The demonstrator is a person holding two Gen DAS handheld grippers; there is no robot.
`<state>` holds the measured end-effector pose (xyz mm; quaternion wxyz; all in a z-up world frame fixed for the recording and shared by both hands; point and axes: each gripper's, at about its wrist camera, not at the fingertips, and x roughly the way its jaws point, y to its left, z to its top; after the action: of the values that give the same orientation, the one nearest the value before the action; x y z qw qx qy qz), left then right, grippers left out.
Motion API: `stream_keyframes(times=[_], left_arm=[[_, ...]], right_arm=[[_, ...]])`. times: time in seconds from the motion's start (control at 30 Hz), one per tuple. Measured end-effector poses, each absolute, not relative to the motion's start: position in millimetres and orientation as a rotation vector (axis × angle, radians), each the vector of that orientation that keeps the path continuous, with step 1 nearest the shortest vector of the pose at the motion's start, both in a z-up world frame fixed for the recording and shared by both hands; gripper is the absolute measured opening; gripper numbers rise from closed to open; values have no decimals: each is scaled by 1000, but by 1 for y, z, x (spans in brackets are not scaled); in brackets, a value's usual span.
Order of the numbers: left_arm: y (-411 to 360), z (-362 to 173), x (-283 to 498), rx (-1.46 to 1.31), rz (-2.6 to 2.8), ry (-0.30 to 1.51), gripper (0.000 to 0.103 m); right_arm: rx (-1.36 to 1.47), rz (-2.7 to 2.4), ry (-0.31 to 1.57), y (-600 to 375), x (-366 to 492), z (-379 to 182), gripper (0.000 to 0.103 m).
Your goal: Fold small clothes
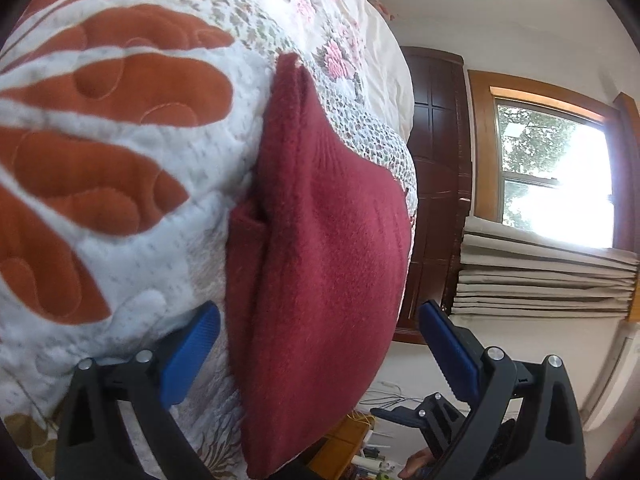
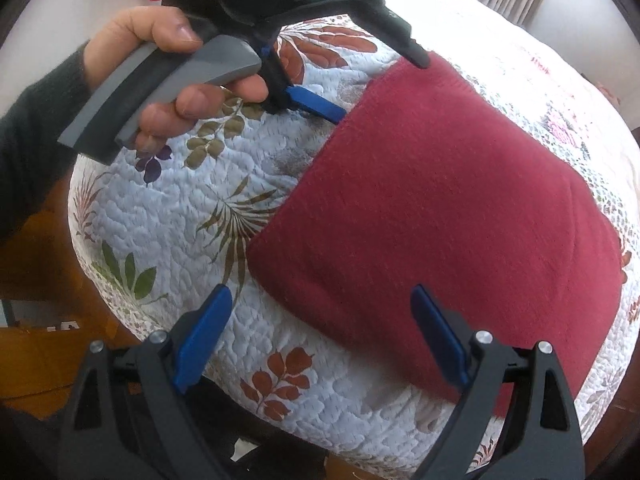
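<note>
A dark red fleece garment (image 2: 440,220) lies folded into a rough rectangle on the quilted leaf-print bedspread (image 2: 180,220). My right gripper (image 2: 320,332) is open just above the garment's near corner, with nothing between its blue pads (image 2: 204,336). A hand (image 2: 160,52) holds my left gripper (image 2: 380,88) open at the garment's far left edge, one finger at the edge and the other over the corner. In the left wrist view the garment (image 1: 320,240) fills the space between the open left gripper's (image 1: 320,340) pads, with a fold ridge running away from me.
A cream floral blanket (image 1: 340,20) covers the bed beyond the quilt (image 1: 120,200). Past the bed edge are dark wood panelling (image 1: 436,160), a bright window (image 1: 560,168) and a bunched beige blind (image 1: 540,272). A cluttered wooden stand (image 1: 348,440) sits below; wood floor (image 2: 32,280) lies left of the bed.
</note>
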<state>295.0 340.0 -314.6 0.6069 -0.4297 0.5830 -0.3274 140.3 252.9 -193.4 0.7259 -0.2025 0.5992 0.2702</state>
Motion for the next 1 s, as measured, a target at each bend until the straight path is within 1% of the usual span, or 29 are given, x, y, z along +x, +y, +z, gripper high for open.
stream_keyframes(times=[0.13,0.2,0.23,0.43,0.67,0.8,0.9,1.0], left_arm=[[340,-316,296,-1002,-761,1344,99],[339,-316,297,-1005,-763,1341,99],[339,-316,296,-1008,-765,1338,99],[344,-318,294,-1015,-775,1323,99],[352,-322,292,-1043,-793,1311,99],[357,-324,294,-1077,-798,1308,99],[363,-327,294,-1102,-806,1294,99],[369,-332,293,-1136,-802,1276,99]], right_arm=[[-484,581,1297,252,135,-203,90],[-582,565,1209,254,117,-211,90],[-675,542,1129,256,103,-219,90],[-1032,488,874,269,41,-261,90],[-1253,405,655,281,38,-290,90],[-1306,359,579,292,51,-294,90],[-1264,326,591,294,72,-286,90],[-1339,328,576,299,69,-304,89]])
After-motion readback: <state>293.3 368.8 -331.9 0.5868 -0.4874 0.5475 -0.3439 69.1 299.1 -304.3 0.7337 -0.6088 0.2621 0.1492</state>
